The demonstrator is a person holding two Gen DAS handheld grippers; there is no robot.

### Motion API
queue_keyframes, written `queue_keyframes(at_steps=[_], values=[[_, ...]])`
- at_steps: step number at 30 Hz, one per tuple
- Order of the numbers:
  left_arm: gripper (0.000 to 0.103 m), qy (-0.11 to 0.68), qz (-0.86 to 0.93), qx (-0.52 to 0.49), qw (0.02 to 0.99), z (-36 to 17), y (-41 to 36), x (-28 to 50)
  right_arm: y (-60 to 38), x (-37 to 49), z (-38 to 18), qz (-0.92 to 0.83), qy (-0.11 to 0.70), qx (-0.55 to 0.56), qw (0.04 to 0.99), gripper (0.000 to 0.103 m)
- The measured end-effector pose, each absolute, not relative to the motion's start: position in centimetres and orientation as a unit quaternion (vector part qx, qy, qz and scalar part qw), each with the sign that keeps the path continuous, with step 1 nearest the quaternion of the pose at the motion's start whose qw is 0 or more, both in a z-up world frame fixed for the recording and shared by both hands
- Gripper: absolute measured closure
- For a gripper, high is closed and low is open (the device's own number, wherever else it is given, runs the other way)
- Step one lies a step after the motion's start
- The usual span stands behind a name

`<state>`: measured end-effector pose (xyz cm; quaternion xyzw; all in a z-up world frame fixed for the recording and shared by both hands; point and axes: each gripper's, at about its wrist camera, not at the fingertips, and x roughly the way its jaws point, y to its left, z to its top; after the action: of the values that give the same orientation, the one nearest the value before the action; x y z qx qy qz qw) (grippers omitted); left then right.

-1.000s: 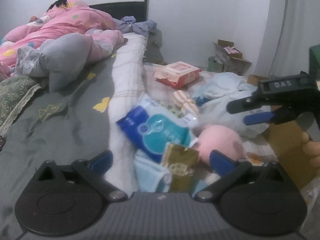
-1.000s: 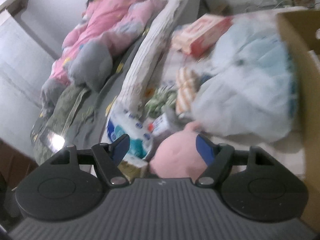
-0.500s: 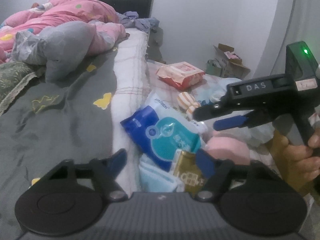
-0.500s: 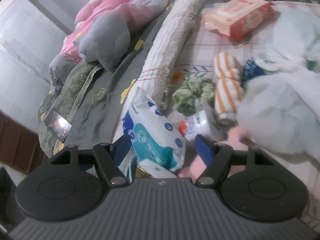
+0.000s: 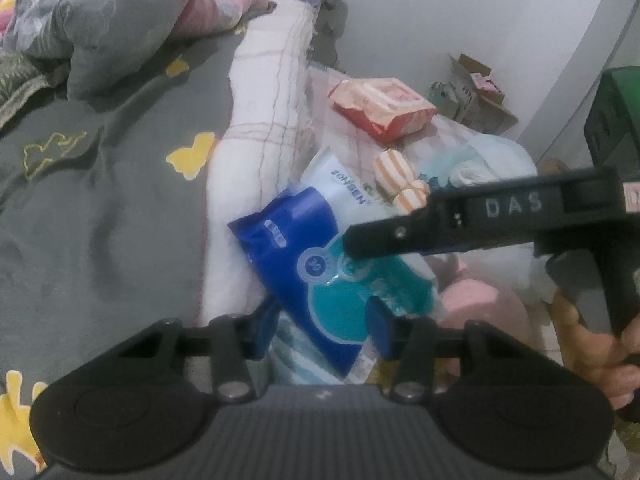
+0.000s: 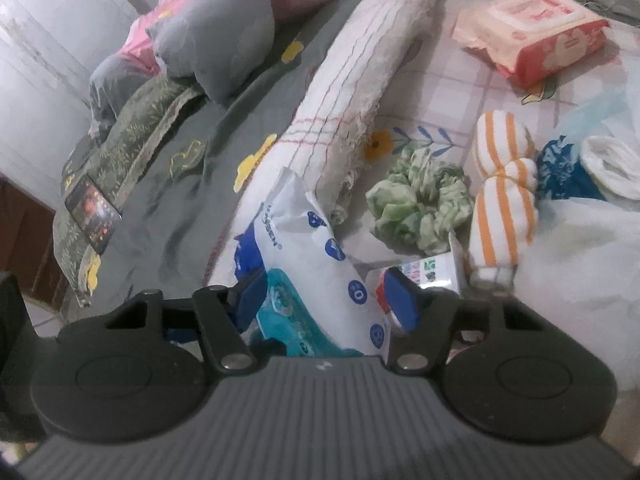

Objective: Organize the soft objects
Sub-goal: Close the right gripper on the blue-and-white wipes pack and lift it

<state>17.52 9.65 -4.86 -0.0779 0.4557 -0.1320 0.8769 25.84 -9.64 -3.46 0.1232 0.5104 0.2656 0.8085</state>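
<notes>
A blue, teal and white wipes pack point(image 5: 304, 264) lies against a rolled white blanket point(image 5: 260, 120) on the bed. My left gripper point(image 5: 322, 328) straddles its near end. The jaws are closing, and the blue pads stand on either side of the pack without clearly pressing it. My right gripper point(image 6: 326, 296) straddles the same pack point(image 6: 320, 248) from the other side, its jaws also closing. In the left wrist view the right gripper point(image 5: 360, 242) reaches in from the right over the pack, held by a hand point(image 5: 592, 344). A pink plush ball point(image 5: 480, 304) lies beside the pack.
Orange-striped socks point(image 6: 500, 184), a green scrunchie point(image 6: 420, 200), a small carton point(image 6: 432, 276), a red wipes pack point(image 6: 536, 40) and a white plastic bag point(image 6: 580, 240) lie around. A grey duvet point(image 5: 100, 200) covers the left. A phone point(image 6: 92, 208) rests near the bed edge. Cardboard boxes point(image 5: 472, 92) stand by the wall.
Both grippers came down and closer onto the blue wipes pack. The right one swung left, away from the pink plush. The jaws of both have narrowed, the left markedly.
</notes>
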Motion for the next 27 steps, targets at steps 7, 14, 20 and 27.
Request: queue_keyframes(at_steps=[7, 14, 20, 27], values=[[0.037, 0.467, -0.142, -0.101, 0.867, -5.6, 9.7, 19.2, -9.7, 26.5, -4.2, 0.283, 0.515, 0.143, 0.796, 0.049], [0.039, 0.447, -0.135, -0.096, 0.879, -4.4, 8.7, 19.3, -10.6, 26.5, -4.7, 0.288, 0.519, 0.174, 0.786, 0.063], [0.042, 0.417, -0.138, -0.045, 0.897, -2.4, 6.5, 18.5, -11.2, 26.0, -4.5, 0.289, 0.515, 0.204, 0.781, 0.067], [0.042, 0.399, -0.137, -0.026, 0.906, -1.3, 5.7, 17.7, -11.9, 25.3, -3.4, 0.293, 0.503, 0.219, 0.782, 0.069]])
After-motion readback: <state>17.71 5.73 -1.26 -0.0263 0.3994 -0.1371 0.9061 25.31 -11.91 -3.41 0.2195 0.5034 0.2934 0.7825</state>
